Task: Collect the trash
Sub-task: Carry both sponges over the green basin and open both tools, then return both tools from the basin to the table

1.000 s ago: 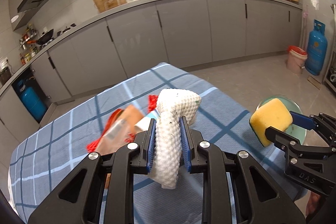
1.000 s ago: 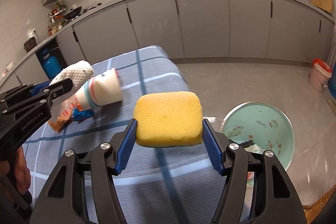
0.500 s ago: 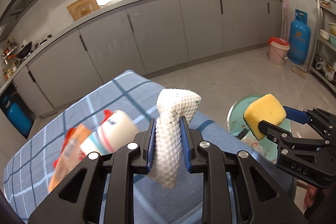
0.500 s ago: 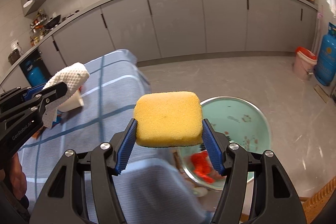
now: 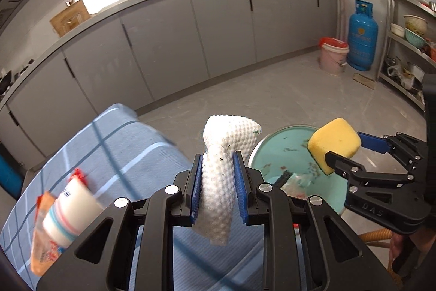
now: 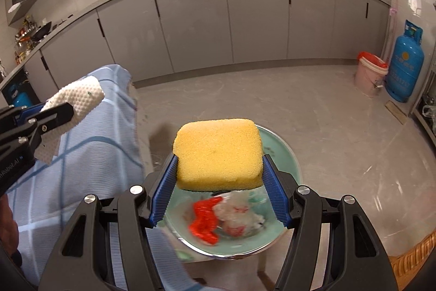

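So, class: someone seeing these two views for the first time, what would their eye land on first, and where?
Probably the yellow sponge pinched in the right tongs, directly above the pale green basin holding red and white trash. Next, the white textured cloth clamped upright in the left tongs, over the edge of the blue checked tablecloth.

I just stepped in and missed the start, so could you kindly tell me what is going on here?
A person is clearing trash off a table with tongs in each hand. The left tongs are shut on a white cloth, and the right tongs are shut on a yellow sponge, held above a green basin beside the table. The basin already holds wrappers. A paper cup and an orange wrapper lie on the blue checked tablecloth.
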Demonstrator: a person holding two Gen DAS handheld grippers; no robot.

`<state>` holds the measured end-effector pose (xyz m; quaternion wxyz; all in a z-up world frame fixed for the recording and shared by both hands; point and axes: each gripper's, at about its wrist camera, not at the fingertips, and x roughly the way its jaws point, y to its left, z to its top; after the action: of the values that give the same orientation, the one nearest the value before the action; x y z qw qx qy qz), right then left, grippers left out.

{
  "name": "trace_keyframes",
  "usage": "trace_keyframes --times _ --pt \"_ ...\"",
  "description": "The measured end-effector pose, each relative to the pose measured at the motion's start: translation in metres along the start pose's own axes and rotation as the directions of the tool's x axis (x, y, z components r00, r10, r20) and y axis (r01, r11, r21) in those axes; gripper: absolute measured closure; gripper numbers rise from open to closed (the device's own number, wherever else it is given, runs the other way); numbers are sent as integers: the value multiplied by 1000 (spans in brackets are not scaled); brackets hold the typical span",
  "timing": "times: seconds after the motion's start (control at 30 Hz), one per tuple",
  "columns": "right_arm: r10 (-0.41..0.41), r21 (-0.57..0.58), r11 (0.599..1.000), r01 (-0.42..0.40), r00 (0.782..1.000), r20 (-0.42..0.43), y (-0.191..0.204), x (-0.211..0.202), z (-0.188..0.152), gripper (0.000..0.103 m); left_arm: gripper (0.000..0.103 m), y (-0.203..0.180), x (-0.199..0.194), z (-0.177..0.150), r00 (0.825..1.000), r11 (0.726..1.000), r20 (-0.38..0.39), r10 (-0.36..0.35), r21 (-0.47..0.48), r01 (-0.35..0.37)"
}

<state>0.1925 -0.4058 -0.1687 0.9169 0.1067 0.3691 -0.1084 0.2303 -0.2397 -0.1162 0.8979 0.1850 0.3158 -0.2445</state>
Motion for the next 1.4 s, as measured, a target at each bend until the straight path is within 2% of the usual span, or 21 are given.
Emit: trace_keyframes --times 0.43,0.53,0.6,0.73,0.9,1.4 --pt "-33 15 999 34 998 -45 -45 35 -4 40 78 -46 52 10 997 997 -54 -59 46 61" --pt "-24 22 999 25 999 -44 -52 39 -6 34 67 -50 59 11 996 996 -61 -65 51 69" --pt "-27 39 999 29 999 -38 -59 40 -9 28 46 -52 61 11 996 997 -60 -61 52 65" --pt "-35 69 997 38 998 -43 -68 40 -14 25 38 -50 63 11 997 998 -57 -54 41 56" --pt "-38 97 994 41 999 -38 -72 35 -17 22 23 -43 63 11 999 999 -47 -27 28 28" --pt "-22 100 995 26 999 -47 -49 21 -24 19 18 -31 30 5 999 998 0 44 43 -44"
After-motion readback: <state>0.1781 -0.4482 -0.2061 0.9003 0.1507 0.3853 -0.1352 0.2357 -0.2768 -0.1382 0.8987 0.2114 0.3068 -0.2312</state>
